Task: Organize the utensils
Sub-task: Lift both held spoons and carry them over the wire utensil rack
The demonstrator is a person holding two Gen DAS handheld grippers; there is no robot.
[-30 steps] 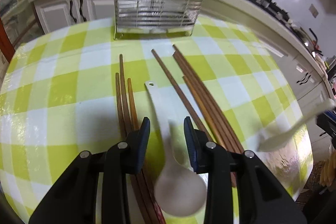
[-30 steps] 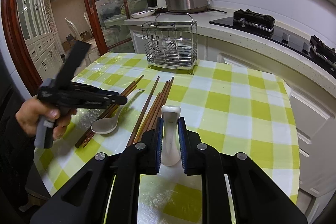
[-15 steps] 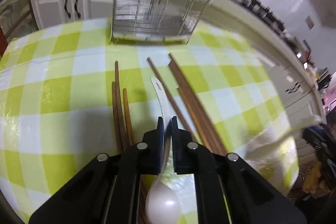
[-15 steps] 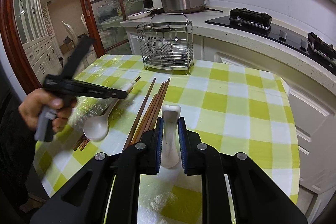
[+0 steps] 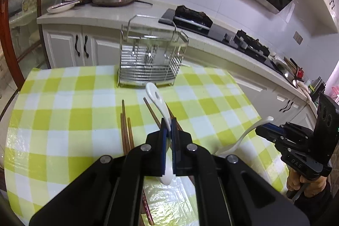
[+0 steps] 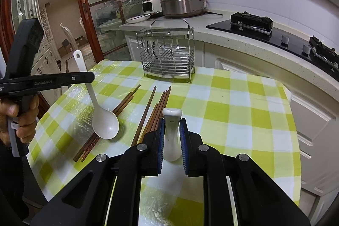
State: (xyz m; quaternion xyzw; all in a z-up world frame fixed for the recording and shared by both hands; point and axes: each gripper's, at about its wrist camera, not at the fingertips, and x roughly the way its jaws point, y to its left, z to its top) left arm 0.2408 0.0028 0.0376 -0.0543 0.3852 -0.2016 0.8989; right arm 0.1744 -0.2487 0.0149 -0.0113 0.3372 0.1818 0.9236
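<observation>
Here, each gripper [image 5: 167, 129] [image 6: 171, 137] clamped on a white spoon [image 5: 157, 102] [image 6: 172, 132], chopsticks [image 6: 152, 113] on the checked table [image 6: 233, 111] before the wire rack [image 6: 169, 56]

Two white spoons [image 6: 105, 120] [image 6: 172, 135] held aloft, brown chopsticks [image 6: 155, 108] on checked cloth

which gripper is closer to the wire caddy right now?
Left, narrowly. The left gripper holds its white spoon up toward the wire caddy; the right gripper sits further back over the chopsticks.
</observation>
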